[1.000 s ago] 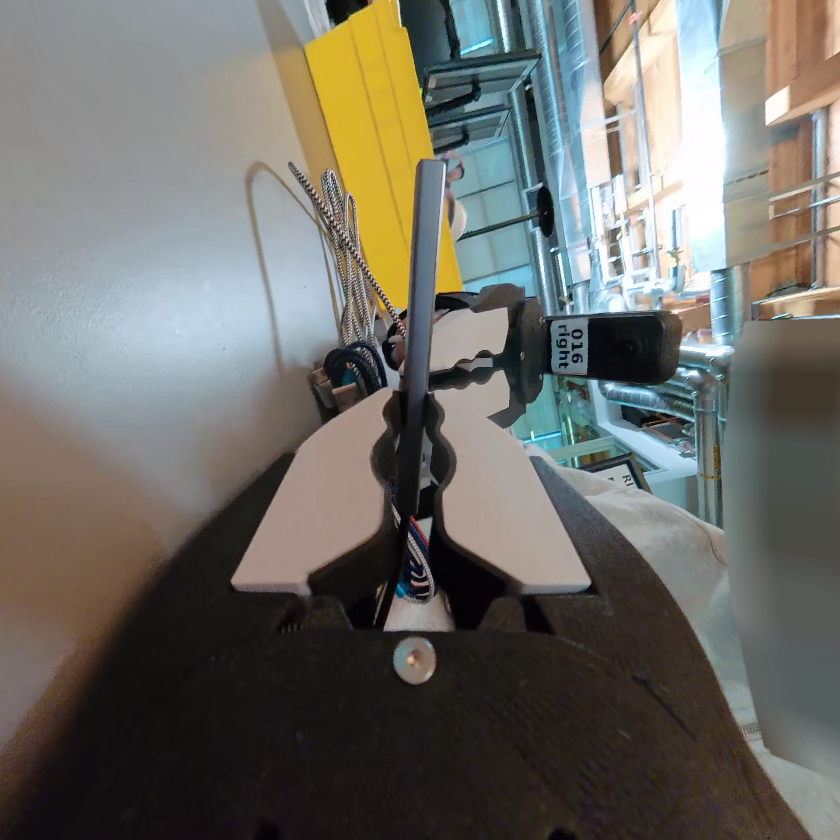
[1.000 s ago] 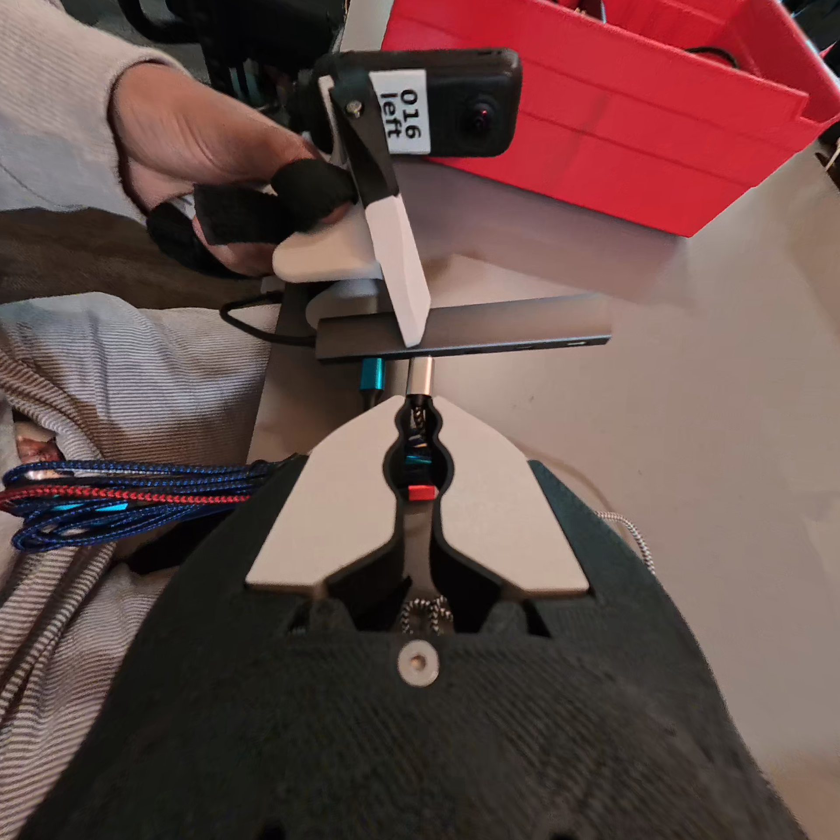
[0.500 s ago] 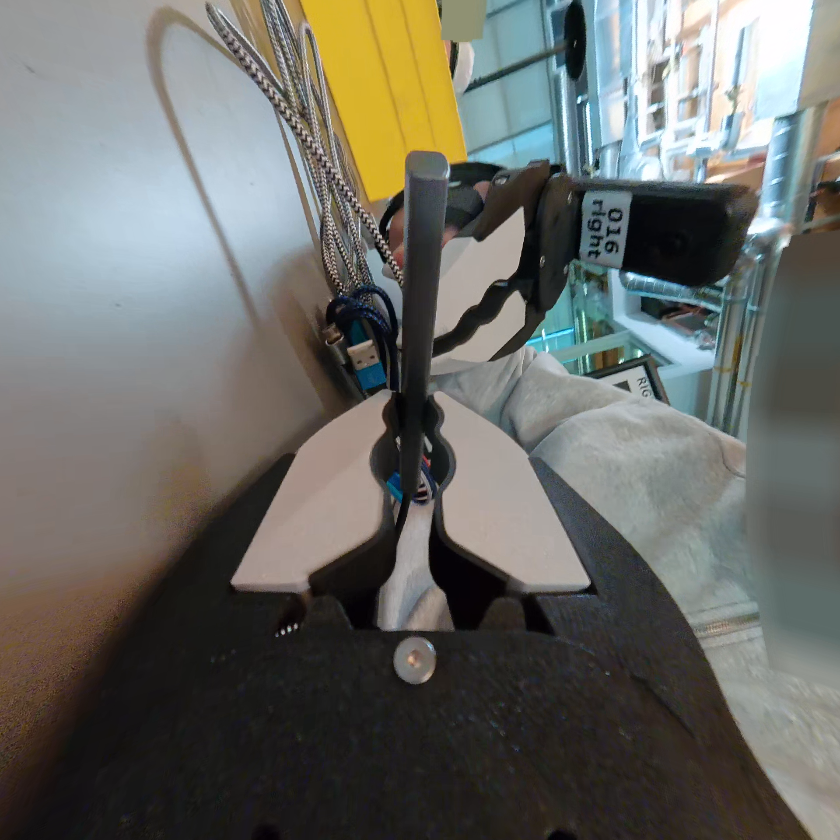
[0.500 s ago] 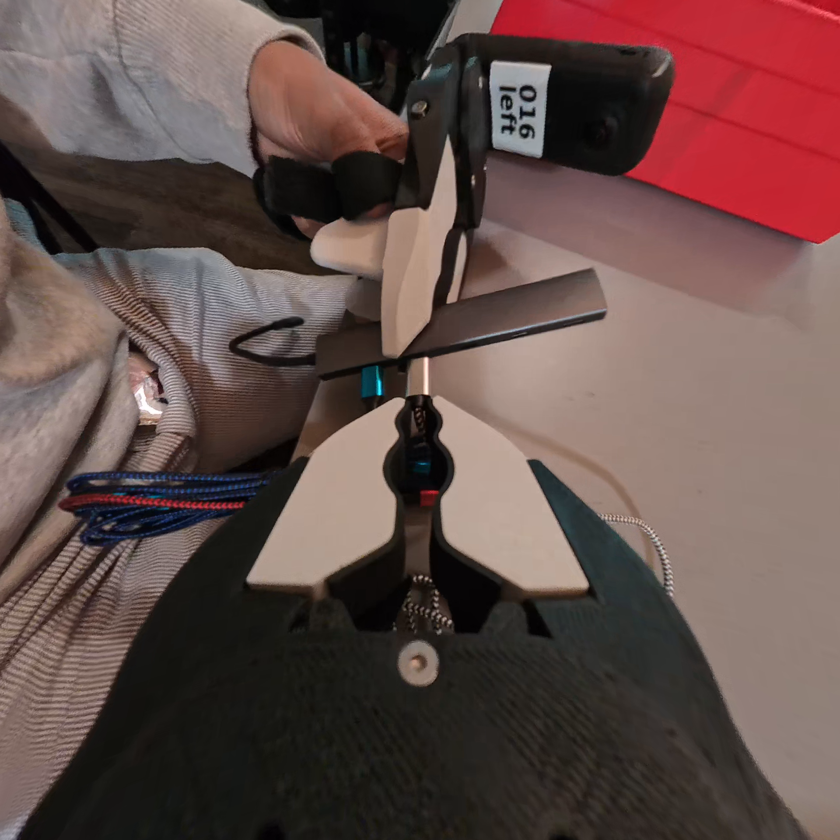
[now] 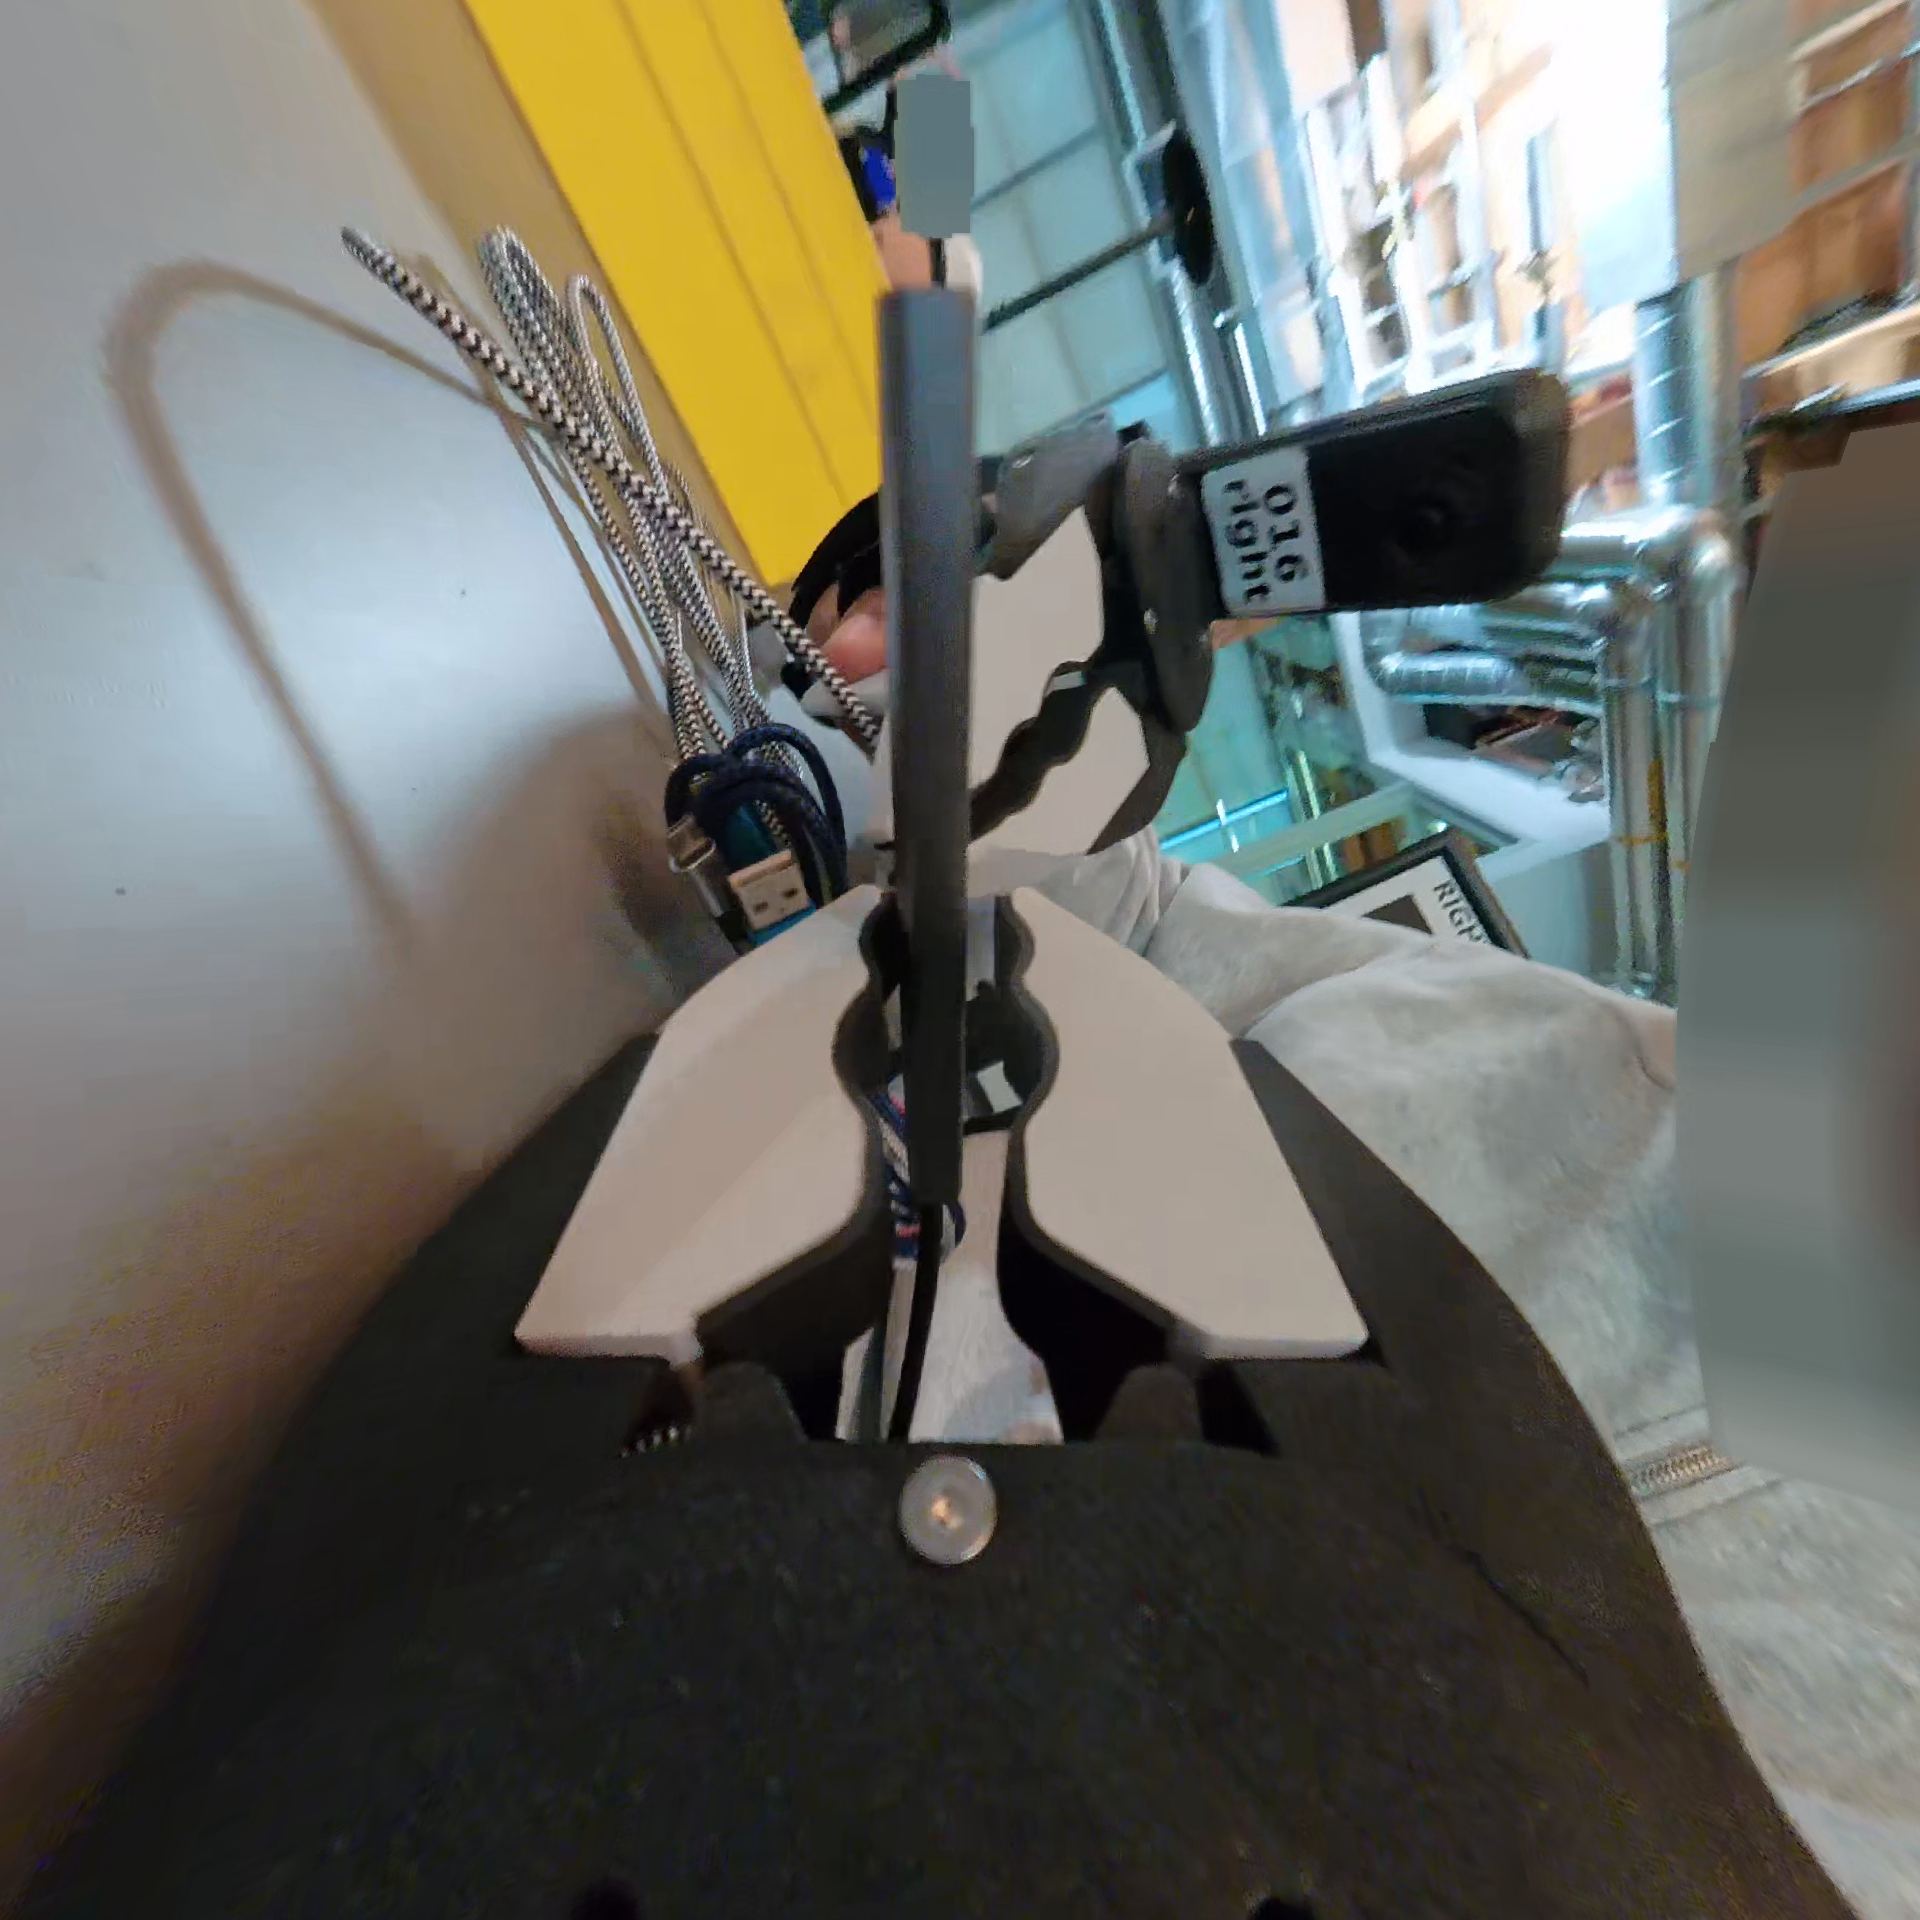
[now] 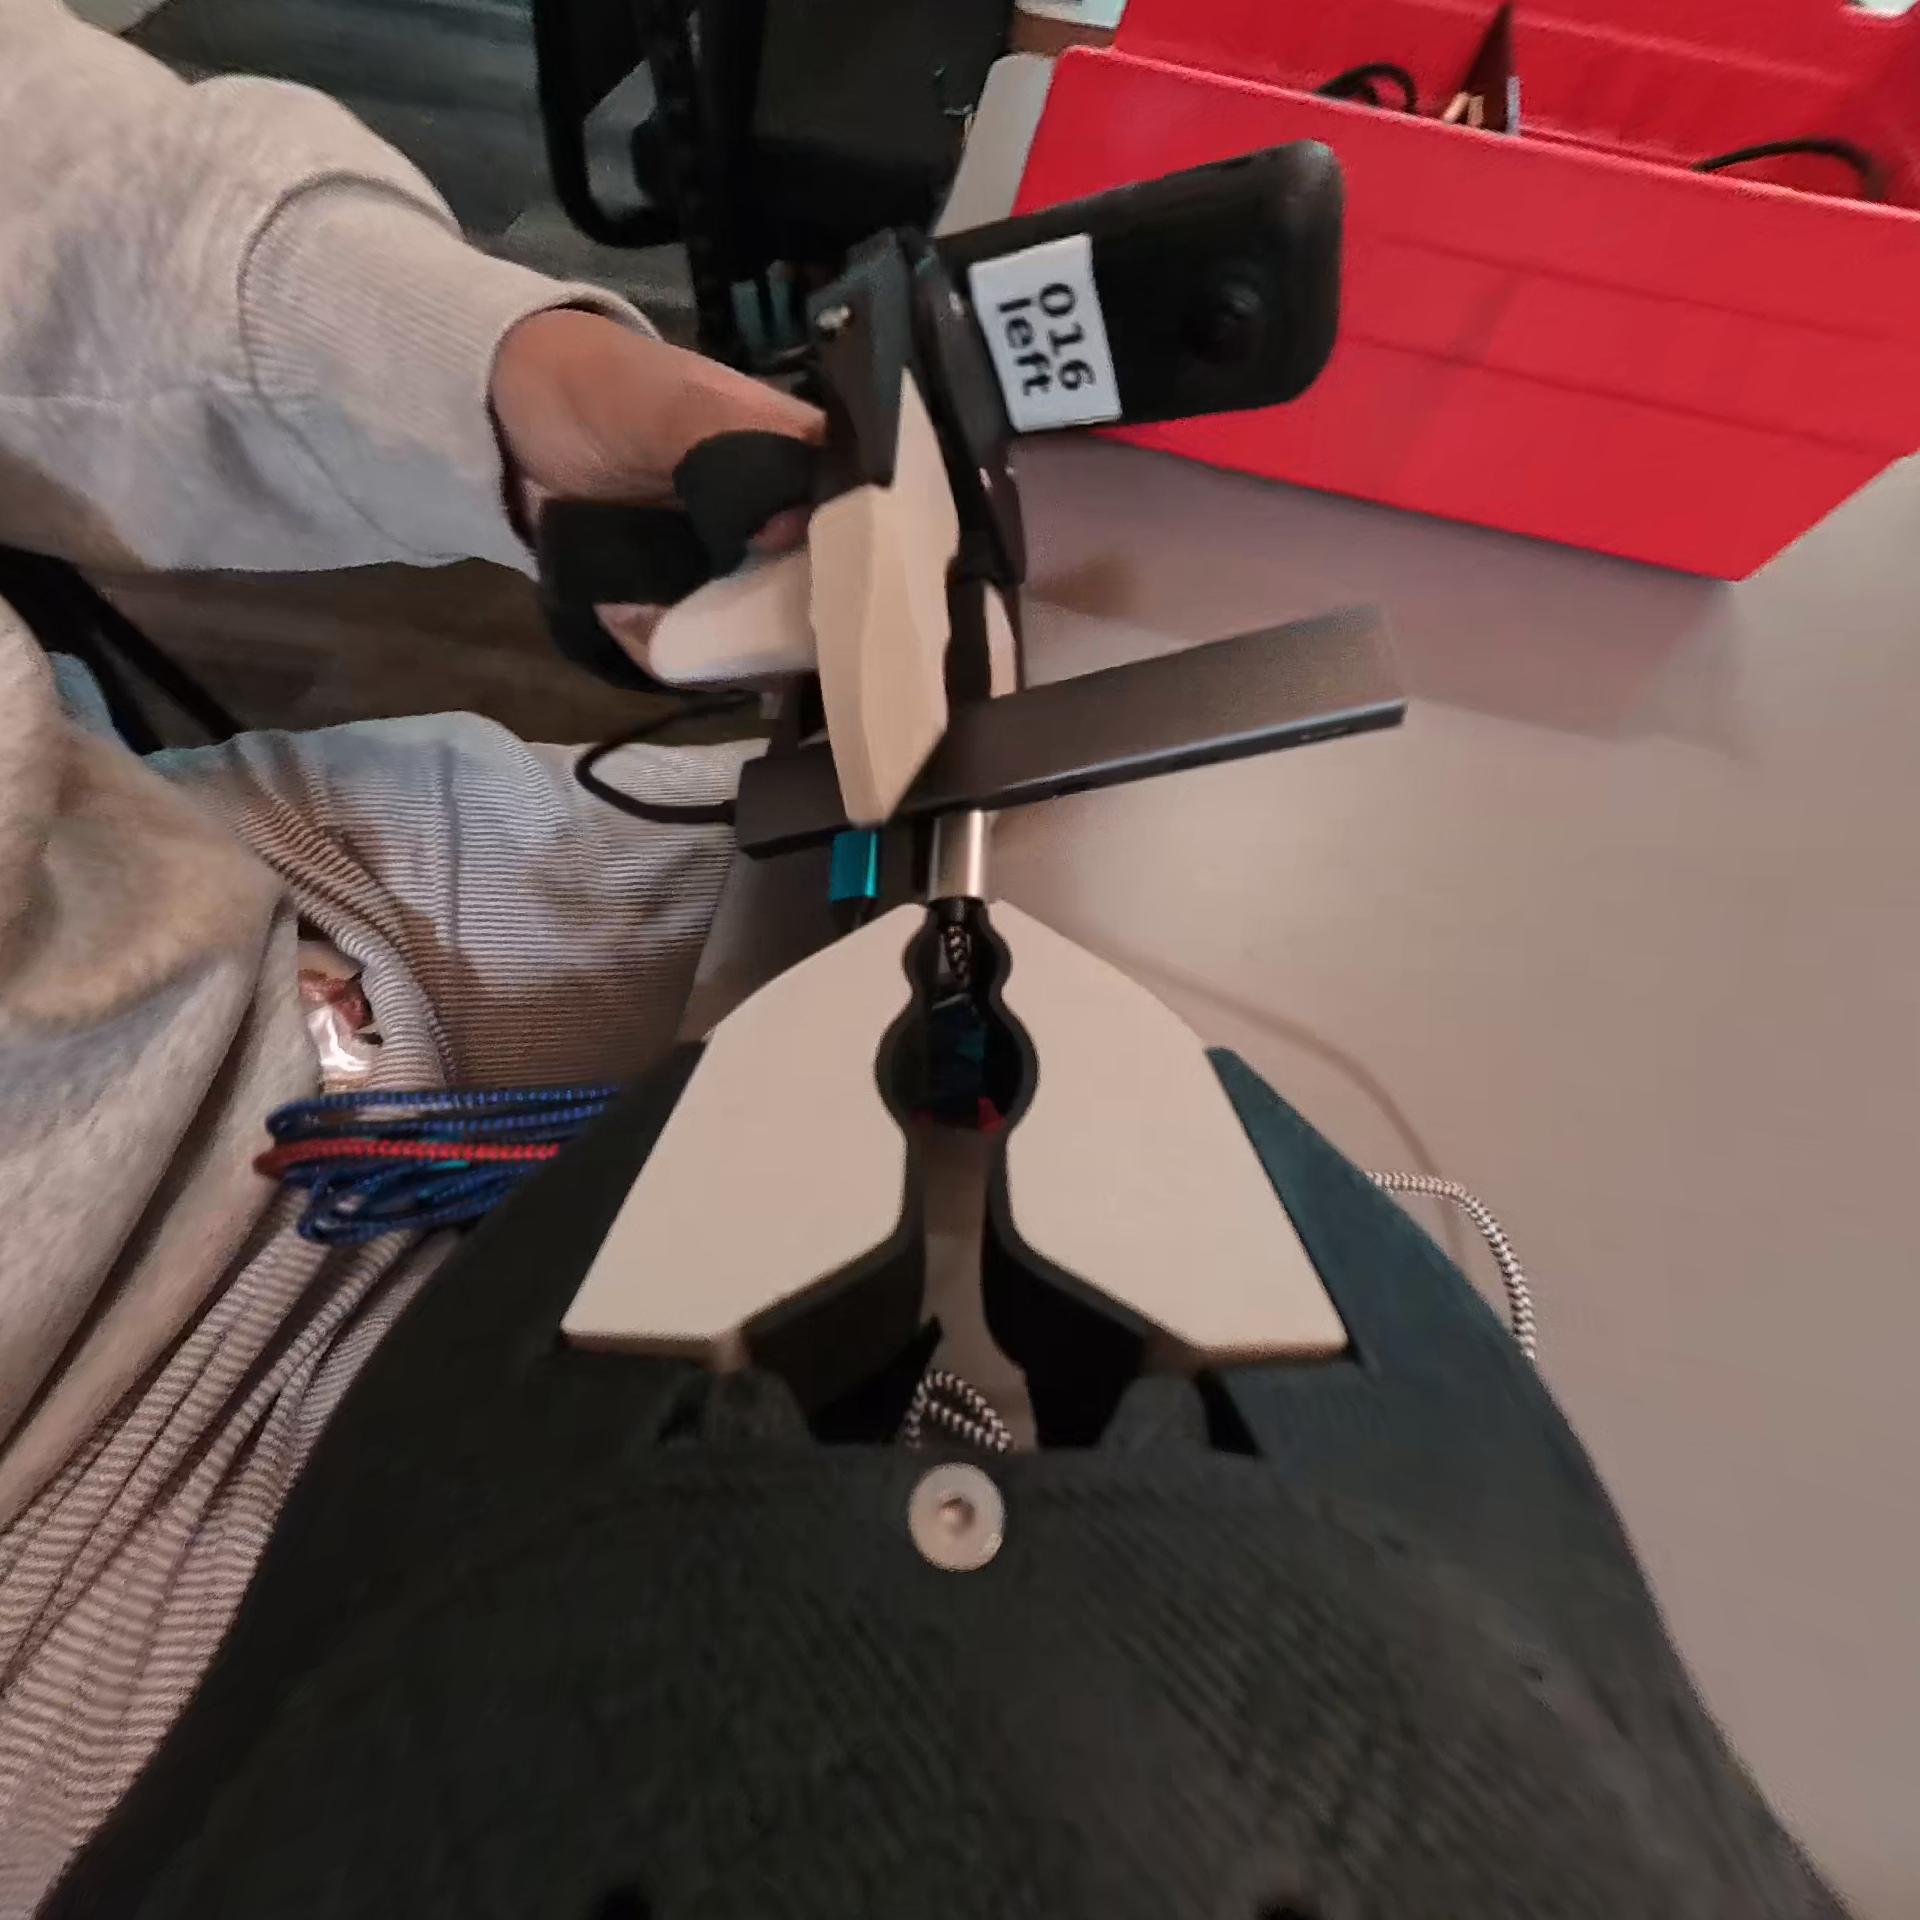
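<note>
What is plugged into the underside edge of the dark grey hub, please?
Two plugs show at the hub: a teal plug and a silver plug on the braided cable pinched by the right tool. The left tool covers the ports beyond.

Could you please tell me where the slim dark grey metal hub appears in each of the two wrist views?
Left wrist view: the slim dark grey metal hub stands edge-on at centre, rising from between the left claw fingers.
Right wrist view: it crosses the upper middle as a slanted bar, beyond the right claw.
Shared landmark: the black-and-white braided cable.
</note>
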{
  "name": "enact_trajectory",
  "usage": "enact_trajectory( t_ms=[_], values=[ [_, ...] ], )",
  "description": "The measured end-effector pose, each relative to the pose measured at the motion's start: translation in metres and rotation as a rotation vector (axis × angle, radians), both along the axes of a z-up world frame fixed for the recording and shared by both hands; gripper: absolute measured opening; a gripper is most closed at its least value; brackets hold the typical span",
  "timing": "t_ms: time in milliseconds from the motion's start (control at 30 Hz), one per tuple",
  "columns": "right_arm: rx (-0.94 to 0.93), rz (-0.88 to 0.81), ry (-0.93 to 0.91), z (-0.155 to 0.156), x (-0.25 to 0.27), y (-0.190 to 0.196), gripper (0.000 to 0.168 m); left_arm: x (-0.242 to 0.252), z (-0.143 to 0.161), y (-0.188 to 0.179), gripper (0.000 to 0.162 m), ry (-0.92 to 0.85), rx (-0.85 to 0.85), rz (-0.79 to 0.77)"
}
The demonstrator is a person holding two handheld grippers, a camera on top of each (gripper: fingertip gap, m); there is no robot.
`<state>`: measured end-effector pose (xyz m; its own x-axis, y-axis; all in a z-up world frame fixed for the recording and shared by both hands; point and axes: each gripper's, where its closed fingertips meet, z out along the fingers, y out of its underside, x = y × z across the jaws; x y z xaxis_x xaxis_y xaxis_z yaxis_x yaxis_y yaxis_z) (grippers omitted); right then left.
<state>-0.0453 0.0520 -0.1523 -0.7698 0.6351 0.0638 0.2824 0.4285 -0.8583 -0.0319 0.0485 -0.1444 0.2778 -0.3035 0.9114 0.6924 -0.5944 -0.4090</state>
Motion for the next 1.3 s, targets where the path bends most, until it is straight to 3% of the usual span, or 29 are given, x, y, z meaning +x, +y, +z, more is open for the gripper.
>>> enact_trajectory(
  t_ms=[100, 167, 533, 767, 1167, 1300],
  values=[
    [-0.008, -0.042, 0.014, -0.001, -0.002, 0.009, 0.005, -0.015, 0.004, -0.002, 0.023, -0.018, 0.015, 0.074],
    [-0.008, -0.053, 0.027, 0.001, -0.004, 0.01, 0.005, -0.026, 0.004, -0.003, 0.013, -0.013, 0.01, 0.125],
    [0.089, 0.001, 0.037, -0.007, 0.004, 0.0, 0.005, -0.022, -0.004, -0.004, 0.008, -0.032, -0.032, 0.092],
    [0.044, 0.018, 0.027, -0.003, 0.007, -0.008, 0.005, -0.022, -0.002, -0.007, 0.008, -0.088, -0.053, 0.055],
    [0.004, -0.068, 0.032, 0.0, -0.006, 0.004, 0.006, -0.031, 0.002, 0.0, 0.011, -0.167, 0.001, 0.129],
    [0.053, -0.066, 0.056, -0.004, -0.006, 0.005, 0.006, -0.026, -0.002, -0.001, 0.013, -0.103, -0.021, 0.107]
  ],
)
